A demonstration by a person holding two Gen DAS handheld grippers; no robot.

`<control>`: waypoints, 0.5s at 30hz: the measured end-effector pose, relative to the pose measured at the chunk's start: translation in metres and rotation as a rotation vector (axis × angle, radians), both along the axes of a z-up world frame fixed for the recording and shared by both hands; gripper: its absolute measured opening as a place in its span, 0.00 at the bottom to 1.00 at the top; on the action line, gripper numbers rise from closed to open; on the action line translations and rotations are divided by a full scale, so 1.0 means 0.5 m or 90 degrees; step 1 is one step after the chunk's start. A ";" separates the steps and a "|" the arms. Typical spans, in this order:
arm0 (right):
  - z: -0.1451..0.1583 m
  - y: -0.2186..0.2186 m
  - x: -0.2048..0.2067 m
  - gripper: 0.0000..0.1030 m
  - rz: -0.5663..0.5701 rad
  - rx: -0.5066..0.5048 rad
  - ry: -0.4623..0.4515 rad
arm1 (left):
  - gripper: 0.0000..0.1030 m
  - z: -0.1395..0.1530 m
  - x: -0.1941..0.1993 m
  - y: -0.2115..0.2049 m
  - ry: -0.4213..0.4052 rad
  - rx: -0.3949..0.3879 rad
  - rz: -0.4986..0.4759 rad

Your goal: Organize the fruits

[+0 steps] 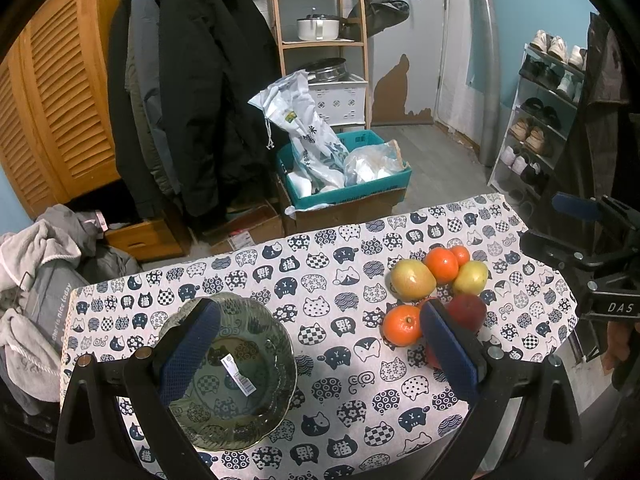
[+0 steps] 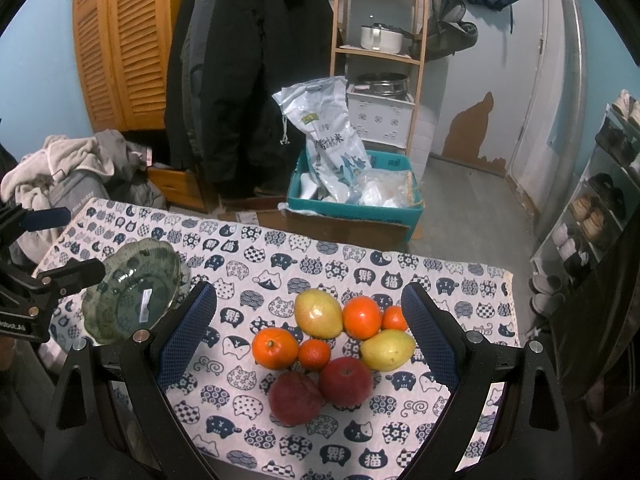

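Because nothing is held yet, both spread wide: left gripper (image 1: 320, 344) above worktop (image 1: 320, 400) beside empty green scalloped glass bowl (image 1: 236, 384), right gripper (image 2: 310, 340) framing clustered oranges, pears and red apples (image 2: 332, 344), likely ready for transfer.

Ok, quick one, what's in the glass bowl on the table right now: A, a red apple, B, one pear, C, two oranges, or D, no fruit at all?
D: the glass bowl holds no fruit, only a sticker shows in it, while the oranges, pears and red apples all sit in one pile on the tablecloth beside it.
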State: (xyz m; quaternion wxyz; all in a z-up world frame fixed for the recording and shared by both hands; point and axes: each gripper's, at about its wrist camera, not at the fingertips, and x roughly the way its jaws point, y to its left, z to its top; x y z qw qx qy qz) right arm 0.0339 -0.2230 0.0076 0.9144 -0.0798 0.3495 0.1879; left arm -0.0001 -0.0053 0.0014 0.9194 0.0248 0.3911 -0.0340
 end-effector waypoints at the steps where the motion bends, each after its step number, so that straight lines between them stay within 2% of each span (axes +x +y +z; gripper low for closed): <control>1: 0.000 -0.002 0.001 0.89 0.000 0.000 0.001 | 0.98 0.000 0.000 0.001 0.000 0.000 0.000; 15: 0.008 -0.003 0.009 0.89 -0.003 0.003 -0.002 | 0.98 -0.018 0.001 0.008 0.009 0.012 -0.002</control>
